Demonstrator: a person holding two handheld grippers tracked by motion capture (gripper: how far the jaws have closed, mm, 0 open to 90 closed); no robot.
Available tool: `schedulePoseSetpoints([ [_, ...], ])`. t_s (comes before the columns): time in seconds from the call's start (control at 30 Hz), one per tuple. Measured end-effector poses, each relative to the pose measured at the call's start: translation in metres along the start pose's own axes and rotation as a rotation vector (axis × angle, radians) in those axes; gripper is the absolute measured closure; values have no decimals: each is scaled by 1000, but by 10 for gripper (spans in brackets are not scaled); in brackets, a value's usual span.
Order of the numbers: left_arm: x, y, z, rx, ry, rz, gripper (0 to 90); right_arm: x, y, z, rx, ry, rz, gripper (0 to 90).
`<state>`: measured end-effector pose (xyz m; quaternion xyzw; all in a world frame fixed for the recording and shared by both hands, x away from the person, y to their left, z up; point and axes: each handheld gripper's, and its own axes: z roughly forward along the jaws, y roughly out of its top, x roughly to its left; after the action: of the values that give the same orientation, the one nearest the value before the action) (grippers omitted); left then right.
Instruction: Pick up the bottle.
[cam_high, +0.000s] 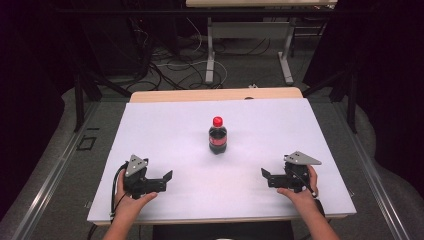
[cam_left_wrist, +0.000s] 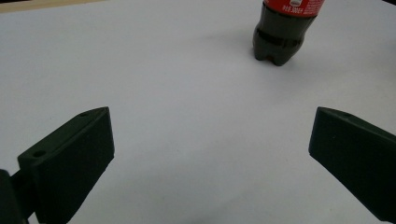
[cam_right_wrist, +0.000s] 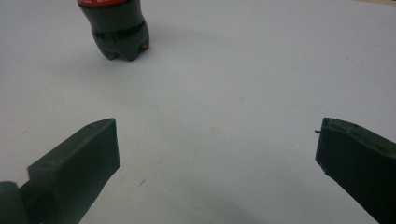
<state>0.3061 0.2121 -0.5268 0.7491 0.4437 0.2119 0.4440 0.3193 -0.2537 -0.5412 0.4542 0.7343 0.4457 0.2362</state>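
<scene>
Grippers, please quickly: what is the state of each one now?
Left gripper: open, holding nothing, apart from the bottle.
Right gripper: open, holding nothing.

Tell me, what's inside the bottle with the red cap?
The bottle holds a dark drink that fills it up to the neck. A red label wraps its middle, so the drink behind the label is hidden. The red cap is on, covering the opening.

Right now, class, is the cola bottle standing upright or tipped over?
Upright: the cola bottle stands on its base on the white table, with its red cap on top.
</scene>
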Motion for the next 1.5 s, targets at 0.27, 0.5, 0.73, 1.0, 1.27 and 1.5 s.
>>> schedulePoseSetpoints([
  [0.27,-2,0,2,2,-3,-8,3,1,-1,0,7,-10,-12,0],
  [0.5,-10,3,12,12,-26,-12,3,2,-1,2,-1,-15,4,0],
  [0.73,-24,27,30,-6,-61,19,4,0,-2,4,6,-11,2,0],
  [1.0,-41,62,53,-34,-105,32,17,0,-2,3,2,-18,2,0],
  [1.27,-54,85,79,-40,-126,40,56,-1,-2,3,1,-15,3,0],
  [1.5,-58,95,102,-28,-158,39,58,-1,-2,2,0,-15,3,0],
])
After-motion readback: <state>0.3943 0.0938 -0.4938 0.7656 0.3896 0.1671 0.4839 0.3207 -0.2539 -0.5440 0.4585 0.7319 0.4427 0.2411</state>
